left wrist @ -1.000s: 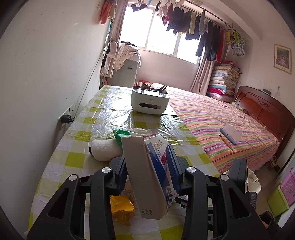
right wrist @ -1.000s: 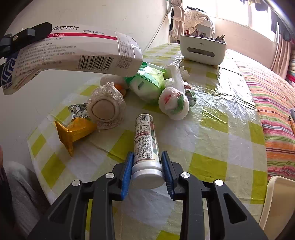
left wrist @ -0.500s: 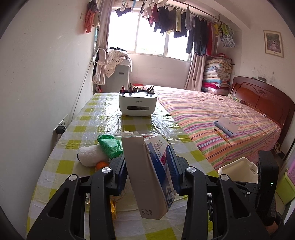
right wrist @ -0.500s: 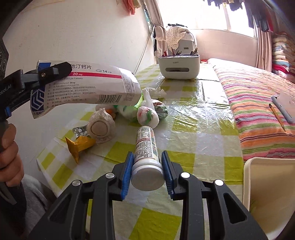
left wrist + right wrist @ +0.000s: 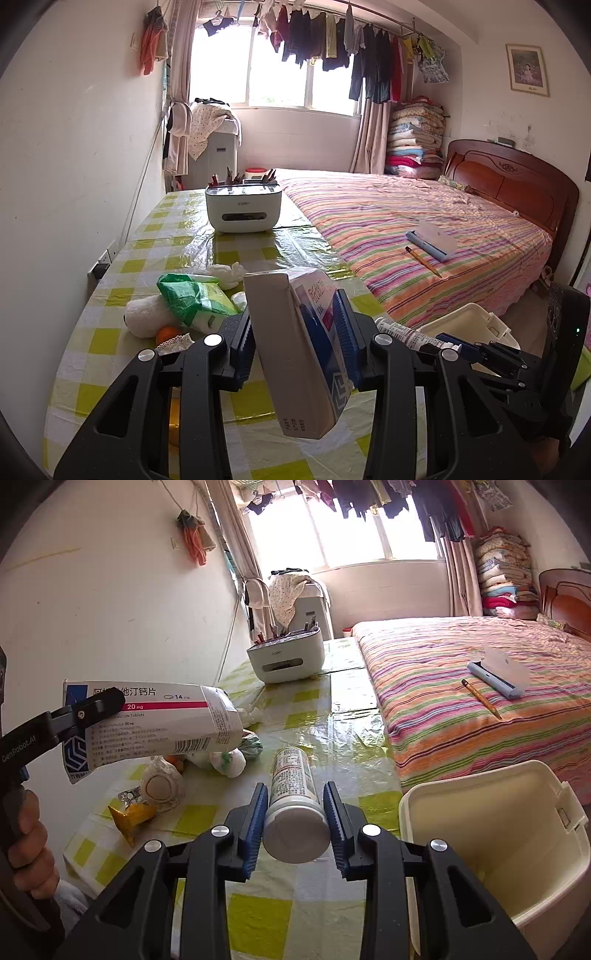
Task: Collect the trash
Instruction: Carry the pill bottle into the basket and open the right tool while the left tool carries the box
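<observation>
Left gripper (image 5: 297, 341) clamps a tablet box (image 5: 155, 723) reading "20 mg", "14", centre-left; right gripper (image 5: 295, 818) grasps a printed white tube (image 5: 293, 794), lower centre.

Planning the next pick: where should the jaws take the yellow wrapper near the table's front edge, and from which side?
Take the yellow wrapper at its tapered front tip, coming from above. It lies low on the tablecloth, and the lace-wrapped round item sits close behind, crowding that side.
</observation>
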A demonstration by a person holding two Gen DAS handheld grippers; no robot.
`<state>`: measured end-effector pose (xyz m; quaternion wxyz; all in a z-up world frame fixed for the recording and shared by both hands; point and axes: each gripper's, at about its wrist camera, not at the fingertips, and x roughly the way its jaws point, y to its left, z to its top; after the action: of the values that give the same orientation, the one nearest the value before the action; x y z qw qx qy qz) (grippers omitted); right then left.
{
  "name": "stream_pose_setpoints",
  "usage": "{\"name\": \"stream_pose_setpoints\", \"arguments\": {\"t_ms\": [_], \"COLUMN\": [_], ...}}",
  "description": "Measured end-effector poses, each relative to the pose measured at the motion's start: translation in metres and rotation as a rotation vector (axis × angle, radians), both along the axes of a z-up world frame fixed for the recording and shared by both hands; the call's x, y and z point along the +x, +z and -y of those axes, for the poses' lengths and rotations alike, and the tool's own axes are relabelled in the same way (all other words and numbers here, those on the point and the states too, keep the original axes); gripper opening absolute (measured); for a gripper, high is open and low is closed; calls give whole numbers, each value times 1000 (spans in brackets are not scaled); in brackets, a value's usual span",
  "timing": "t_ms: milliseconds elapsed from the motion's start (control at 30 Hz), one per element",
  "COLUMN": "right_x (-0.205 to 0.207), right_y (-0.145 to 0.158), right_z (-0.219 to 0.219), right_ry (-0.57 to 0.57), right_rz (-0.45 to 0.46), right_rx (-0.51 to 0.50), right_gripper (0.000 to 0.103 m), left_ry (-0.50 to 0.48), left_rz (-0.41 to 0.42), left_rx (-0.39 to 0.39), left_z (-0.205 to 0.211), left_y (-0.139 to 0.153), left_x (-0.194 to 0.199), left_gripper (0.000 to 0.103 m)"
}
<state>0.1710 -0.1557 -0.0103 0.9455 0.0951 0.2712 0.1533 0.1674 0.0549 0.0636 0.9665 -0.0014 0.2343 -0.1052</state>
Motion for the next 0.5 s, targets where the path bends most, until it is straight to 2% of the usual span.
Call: {"name": "stream_pose_setpoints", "arguments": {"t_ms": [267,500], "right_x": [-12,-15], "right_y": [3,0], "right_z": [34,58], "right_ry": [-219,-272], "right_rz": [41,29], "right_rx": [-14,24], "right_gripper": [31,31], "left_ry": [-51,-90], "left_rz": [-3,-10], "left_rx": [17,38], "left_z": [33,57], "left_y": [-1,-5], "left_x": [1,2], "left_gripper": [38,38]}}
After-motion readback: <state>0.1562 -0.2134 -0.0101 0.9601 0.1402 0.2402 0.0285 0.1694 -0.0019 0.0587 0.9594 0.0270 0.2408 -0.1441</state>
